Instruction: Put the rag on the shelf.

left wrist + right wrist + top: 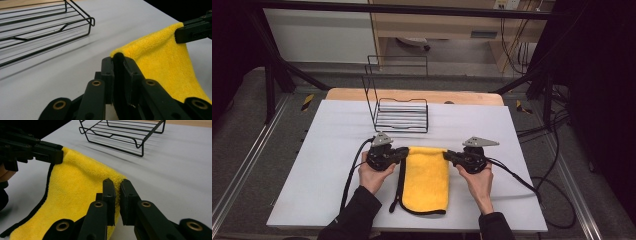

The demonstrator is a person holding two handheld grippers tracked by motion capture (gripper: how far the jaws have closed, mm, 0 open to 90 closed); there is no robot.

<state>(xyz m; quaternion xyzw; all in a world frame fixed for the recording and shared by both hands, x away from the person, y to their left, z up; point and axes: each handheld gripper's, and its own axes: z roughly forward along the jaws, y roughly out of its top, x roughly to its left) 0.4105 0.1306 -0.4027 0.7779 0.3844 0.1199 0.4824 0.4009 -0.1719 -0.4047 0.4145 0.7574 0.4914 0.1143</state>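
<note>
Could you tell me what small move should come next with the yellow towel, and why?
Probably lift both far corners higher together: the left hand-held gripper and right hand-held gripper are each shut on a corner of the yellow towel, whose near end lies on the table.

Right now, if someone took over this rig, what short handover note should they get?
Left gripper: shut on the far left corner of the yellow towel.
Right gripper: shut on its far right corner.
Towel: far edge pinched between the two grippers, near end lying on the white table, in front of the black wire rack.
Done: both corners gripped.
Left: probably moving it to the rack, which holds nothing.
</note>
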